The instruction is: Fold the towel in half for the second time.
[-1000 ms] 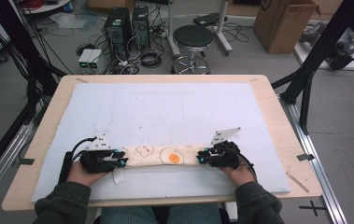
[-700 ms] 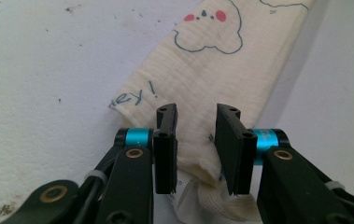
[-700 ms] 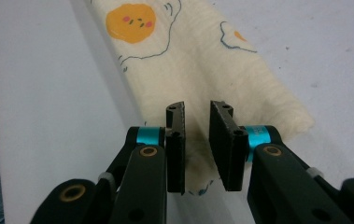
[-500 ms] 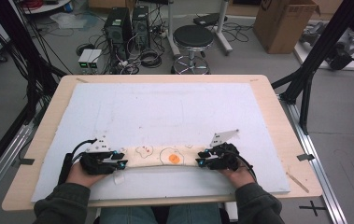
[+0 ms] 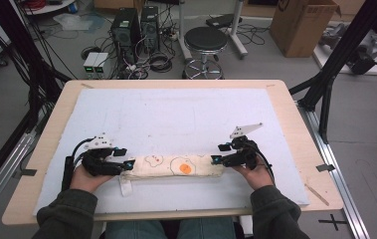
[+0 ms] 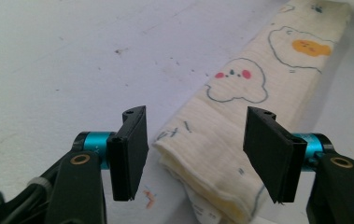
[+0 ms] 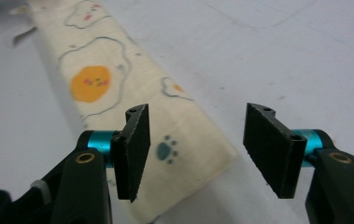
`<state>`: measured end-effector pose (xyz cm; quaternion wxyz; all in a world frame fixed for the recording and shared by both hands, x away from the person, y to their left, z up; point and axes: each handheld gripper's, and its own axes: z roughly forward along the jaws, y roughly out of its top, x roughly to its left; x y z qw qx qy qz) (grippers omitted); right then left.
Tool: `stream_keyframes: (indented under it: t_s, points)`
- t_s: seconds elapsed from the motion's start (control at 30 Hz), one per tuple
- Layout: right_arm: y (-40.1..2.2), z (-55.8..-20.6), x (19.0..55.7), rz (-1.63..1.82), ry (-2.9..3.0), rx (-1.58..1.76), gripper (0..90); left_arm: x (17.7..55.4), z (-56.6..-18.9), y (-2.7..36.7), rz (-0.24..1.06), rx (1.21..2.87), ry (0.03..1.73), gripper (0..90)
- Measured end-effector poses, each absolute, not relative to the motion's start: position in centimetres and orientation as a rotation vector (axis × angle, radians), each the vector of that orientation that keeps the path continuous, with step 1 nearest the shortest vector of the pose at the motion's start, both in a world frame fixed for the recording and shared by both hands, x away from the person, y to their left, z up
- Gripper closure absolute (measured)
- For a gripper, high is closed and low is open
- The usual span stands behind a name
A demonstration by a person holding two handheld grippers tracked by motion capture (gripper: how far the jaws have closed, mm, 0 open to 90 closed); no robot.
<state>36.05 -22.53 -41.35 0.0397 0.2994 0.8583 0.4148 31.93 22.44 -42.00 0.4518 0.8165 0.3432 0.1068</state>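
Folded cloth [image 5: 176, 166], cream with fried-egg and cloud prints, lying flat as a long narrow strip near front edge of white-covered worktop [image 5: 186, 109], running left to right between both hands. Left claw [image 5: 124, 166] at cloth's left end, jaws just been opening, now wide apart; in left claw view cloth end [image 6: 240, 140] sits between the pads, pads not pressing it. Right claw [image 5: 217, 159] at cloth's right end, jaws likewise just been opening, now wide; in right claw view cloth corner with paw print [image 7: 165, 154] lies between jaws, close by one pad, no grip. Small white tag [image 5: 125, 185] sticking out under left end. Stool [image 5: 205, 41] and cardboard box [image 5: 300, 22] on floor beyond worktop.
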Motion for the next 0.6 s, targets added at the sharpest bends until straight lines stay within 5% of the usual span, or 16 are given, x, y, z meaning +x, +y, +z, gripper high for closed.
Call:
stream_keyframes:
  t_s: [0.6]
  points:
    - [-22.1,-43.1,38.4,1.184,2.769,0.984,58.2,34.1,-43.8,21.9,0.166,2.087,0.916,61.0]
